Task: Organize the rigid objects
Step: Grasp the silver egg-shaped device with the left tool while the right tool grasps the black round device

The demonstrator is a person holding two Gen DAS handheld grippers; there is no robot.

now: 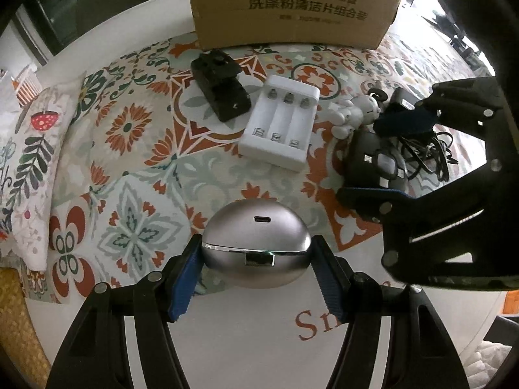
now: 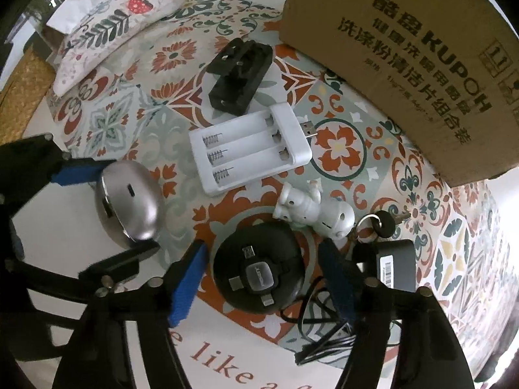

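Observation:
My left gripper (image 1: 256,267) is shut on a silver egg-shaped case (image 1: 256,243), its blue pads pressing both sides; the case also shows in the right wrist view (image 2: 129,204). My right gripper (image 2: 259,278) is open, its fingers on either side of a round black cable hub (image 2: 258,270) without touching it. The hub also shows in the left wrist view (image 1: 376,162), between the right gripper's fingers (image 1: 402,120). A white battery charger (image 2: 249,147), a black block (image 2: 240,74), a white toy robot (image 2: 311,209) and a black adapter (image 2: 394,267) lie on the patterned cloth.
A cardboard box (image 2: 405,55) stands at the back right. A key with a black head (image 2: 386,222) lies beside the toy. Black cables (image 2: 324,327) tangle near the right finger. A patterned cushion (image 2: 107,32) lies at the back left.

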